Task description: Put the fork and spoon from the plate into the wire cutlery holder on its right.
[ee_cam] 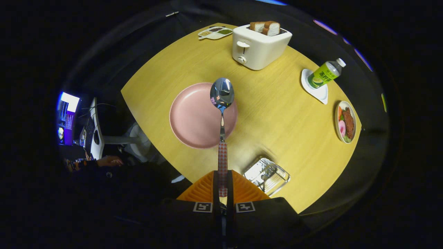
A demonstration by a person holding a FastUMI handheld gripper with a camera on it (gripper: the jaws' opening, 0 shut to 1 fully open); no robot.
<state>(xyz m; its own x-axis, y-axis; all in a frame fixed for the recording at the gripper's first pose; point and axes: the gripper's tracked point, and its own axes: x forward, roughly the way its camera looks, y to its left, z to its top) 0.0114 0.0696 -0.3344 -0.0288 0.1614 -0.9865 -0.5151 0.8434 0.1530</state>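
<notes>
Gripper (223,186) clamped on the spoon (222,103), handle straight ahead above the plate (193,117), wire cutlery holder (267,175) just right of the fingers.

A pale wooden worktop (277,114) spreads ahead of the hand-held gripper, ringed by dark booth walls. Off to its left stand a lit screen (67,116) and a white desk (97,135).

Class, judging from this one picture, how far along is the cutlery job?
Plate holds no cutlery, so both pieces look lifted. In hand: the gripper is shut on the spoon, above the plate. Left: drop it into the wire cutlery holder; whether the fork is inside is unclear.
</notes>
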